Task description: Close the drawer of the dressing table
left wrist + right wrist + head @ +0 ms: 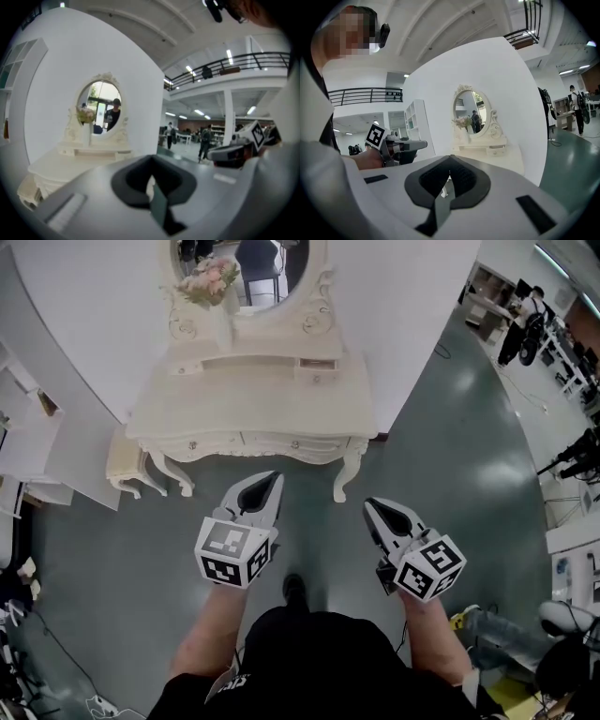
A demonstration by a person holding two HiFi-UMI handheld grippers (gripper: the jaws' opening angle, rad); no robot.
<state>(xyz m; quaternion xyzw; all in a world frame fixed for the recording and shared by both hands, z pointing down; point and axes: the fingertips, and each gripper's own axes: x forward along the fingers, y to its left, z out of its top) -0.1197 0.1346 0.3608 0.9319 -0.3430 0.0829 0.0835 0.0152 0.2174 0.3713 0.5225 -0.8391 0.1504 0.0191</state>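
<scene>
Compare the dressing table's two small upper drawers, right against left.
The right upper drawer is pulled out, its front forward of the shelf; the left upper drawer sits flush. The right upper drawer shows a dark strip of interior behind its front; the left upper drawer shows none. The flowers stand nearer the left one. Both are cream-white and flank the shelf below the mirror.

Left tongs (273,479) shut, right tongs (371,507) shut
</scene>
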